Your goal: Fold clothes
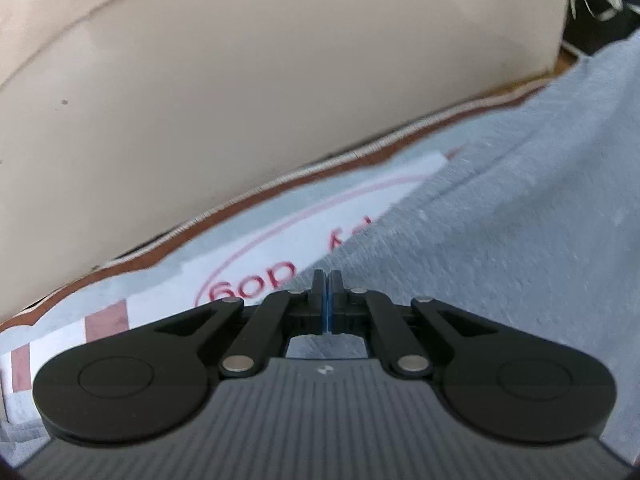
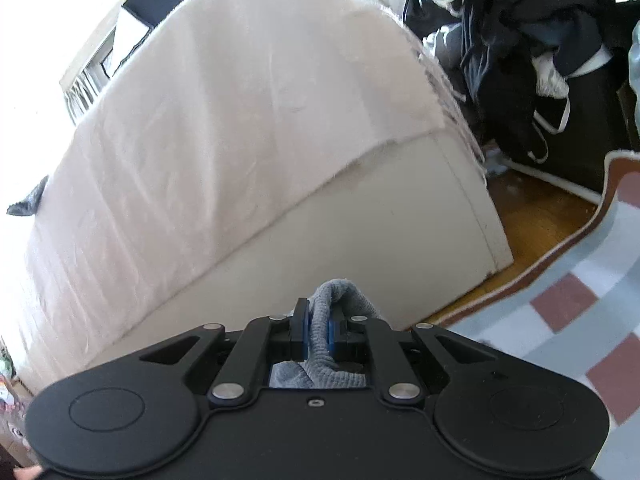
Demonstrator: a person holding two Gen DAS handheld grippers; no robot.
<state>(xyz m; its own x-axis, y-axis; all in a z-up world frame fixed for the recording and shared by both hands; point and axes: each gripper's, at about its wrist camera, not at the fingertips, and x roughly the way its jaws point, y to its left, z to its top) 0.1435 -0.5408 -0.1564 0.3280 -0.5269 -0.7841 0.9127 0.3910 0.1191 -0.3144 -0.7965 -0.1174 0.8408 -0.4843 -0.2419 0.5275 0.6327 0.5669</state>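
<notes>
A grey knit garment [image 1: 500,240] lies spread over a pale mat [image 1: 256,256] with red lettering, filling the right of the left wrist view. My left gripper [image 1: 327,278] points down at the garment's edge. Its blue pads meet, and no cloth shows between them. In the right wrist view my right gripper [image 2: 320,320] is shut on a bunched fold of the same grey garment [image 2: 332,292]. The fold pokes out above the fingertips and hangs below the jaws, held up in front of the sofa.
A cream sofa [image 2: 360,220] with a fluffy white throw [image 2: 220,120] stands close ahead. A heap of dark clothes [image 2: 520,40] sits to its right. Wooden floor [image 2: 532,216] shows beside the brown-edged, red-checked mat [image 2: 560,300]. The sofa front [image 1: 240,100] fills the upper left wrist view.
</notes>
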